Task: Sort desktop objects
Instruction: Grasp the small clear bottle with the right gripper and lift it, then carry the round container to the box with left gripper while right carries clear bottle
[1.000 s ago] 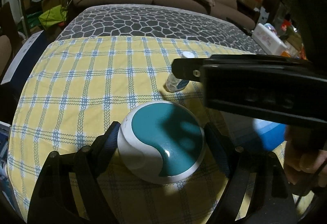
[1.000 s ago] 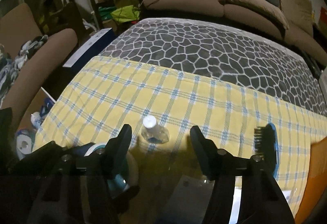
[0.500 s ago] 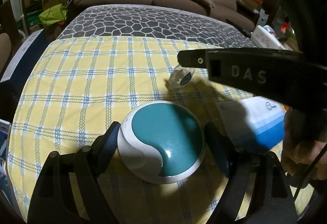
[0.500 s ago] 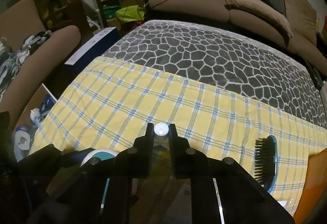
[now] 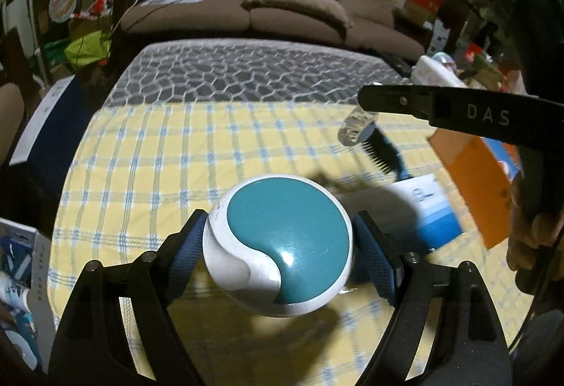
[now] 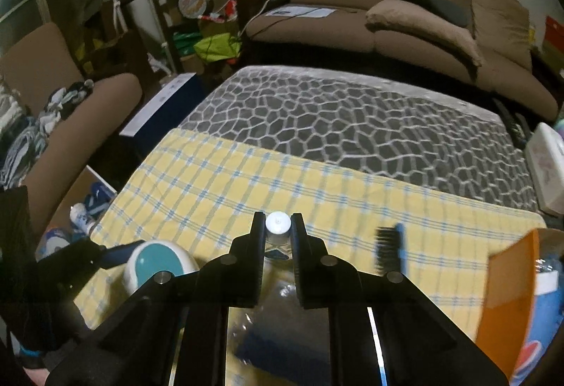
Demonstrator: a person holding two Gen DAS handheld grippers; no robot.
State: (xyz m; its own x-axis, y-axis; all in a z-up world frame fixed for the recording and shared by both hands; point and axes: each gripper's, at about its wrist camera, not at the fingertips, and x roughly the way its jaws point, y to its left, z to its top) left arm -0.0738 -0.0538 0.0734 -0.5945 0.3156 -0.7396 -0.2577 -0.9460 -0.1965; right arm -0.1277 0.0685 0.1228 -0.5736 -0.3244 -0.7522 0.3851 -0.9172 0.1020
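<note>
My left gripper is shut on a round teal-and-white case and holds it above the yellow plaid cloth. My right gripper is shut on a small clear bottle with a white cap and holds it off the cloth. From the left wrist view the bottle hangs under the right gripper's finger. The case also shows in the right wrist view, low on the left.
A black and blue hairbrush lies on the cloth at the right. A white and blue box and an orange box lie at the right. A grey patterned mat covers the far half. A sofa stands behind.
My right gripper closed on the small bottle and lifted it up and to the right. My left gripper raised the teal-and-white case off the cloth.
</note>
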